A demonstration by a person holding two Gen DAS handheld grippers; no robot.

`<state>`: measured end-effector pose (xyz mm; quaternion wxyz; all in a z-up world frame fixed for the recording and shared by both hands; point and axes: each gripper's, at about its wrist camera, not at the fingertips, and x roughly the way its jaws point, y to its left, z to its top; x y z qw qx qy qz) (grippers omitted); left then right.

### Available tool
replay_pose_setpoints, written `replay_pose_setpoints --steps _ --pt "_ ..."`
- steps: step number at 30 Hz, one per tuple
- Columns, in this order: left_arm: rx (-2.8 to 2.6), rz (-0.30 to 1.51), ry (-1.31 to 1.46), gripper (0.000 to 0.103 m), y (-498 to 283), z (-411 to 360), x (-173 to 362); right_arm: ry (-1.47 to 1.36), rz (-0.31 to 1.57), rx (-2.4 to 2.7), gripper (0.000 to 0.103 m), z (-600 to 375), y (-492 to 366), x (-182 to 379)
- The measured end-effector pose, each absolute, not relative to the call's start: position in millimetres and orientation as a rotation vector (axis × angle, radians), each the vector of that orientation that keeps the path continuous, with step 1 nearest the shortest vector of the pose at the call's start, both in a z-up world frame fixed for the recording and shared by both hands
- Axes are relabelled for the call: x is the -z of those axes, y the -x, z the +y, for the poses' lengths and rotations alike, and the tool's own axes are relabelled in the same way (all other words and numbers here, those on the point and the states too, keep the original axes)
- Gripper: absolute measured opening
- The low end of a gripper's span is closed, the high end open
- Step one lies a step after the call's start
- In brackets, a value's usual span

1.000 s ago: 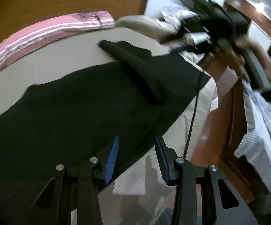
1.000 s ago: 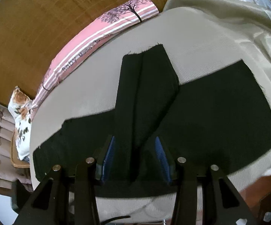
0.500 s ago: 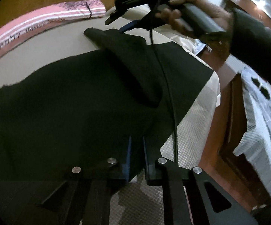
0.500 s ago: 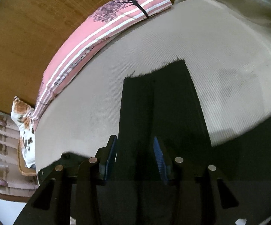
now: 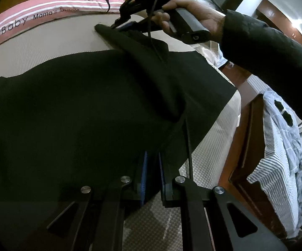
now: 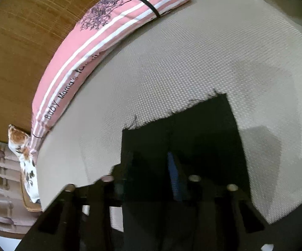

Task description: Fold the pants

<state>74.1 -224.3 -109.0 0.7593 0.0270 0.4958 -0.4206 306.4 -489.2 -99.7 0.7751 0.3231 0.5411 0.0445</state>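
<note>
Left wrist view: the left gripper [image 5: 152, 173], open a second ago, has pinched its blue pads almost together on the near edge of the black pants [image 5: 71, 113], which lie spread on the beige bed [image 5: 46, 41], while the right gripper [image 5: 122, 24] has travelled out to the frayed leg end [image 6: 178, 113] and, as far as the dark right wrist view allows, seems closed on that cloth. Both ends look held, so I judge a fold can begin. Counted: one pair of pants, two grippers, one pink striped pillow [image 6: 100, 35], one floral cushion [image 6: 23, 152].
</note>
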Motion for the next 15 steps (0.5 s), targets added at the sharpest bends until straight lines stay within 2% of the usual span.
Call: replay_pose_setpoints --steps 1,5,10,15 --pt "0.916 1.082 -0.056 0.011 -75 -225 109 -0.701 1.174 -0.096 0.008 -488 -308 101" --pt "0.912 1.080 -0.061 0.011 -74 -225 110 -0.698 1.122 -0.104 0.004 -485 -301 88" --pt "0.899 1.072 -0.083 0.011 -71 -227 107 -0.724 0.992 -0.079 0.004 -509 -268 36" --pt "0.896 1.043 -0.138 0.011 -67 -232 104 -0.735 0.867 0.020 0.003 -552 -197 -11"
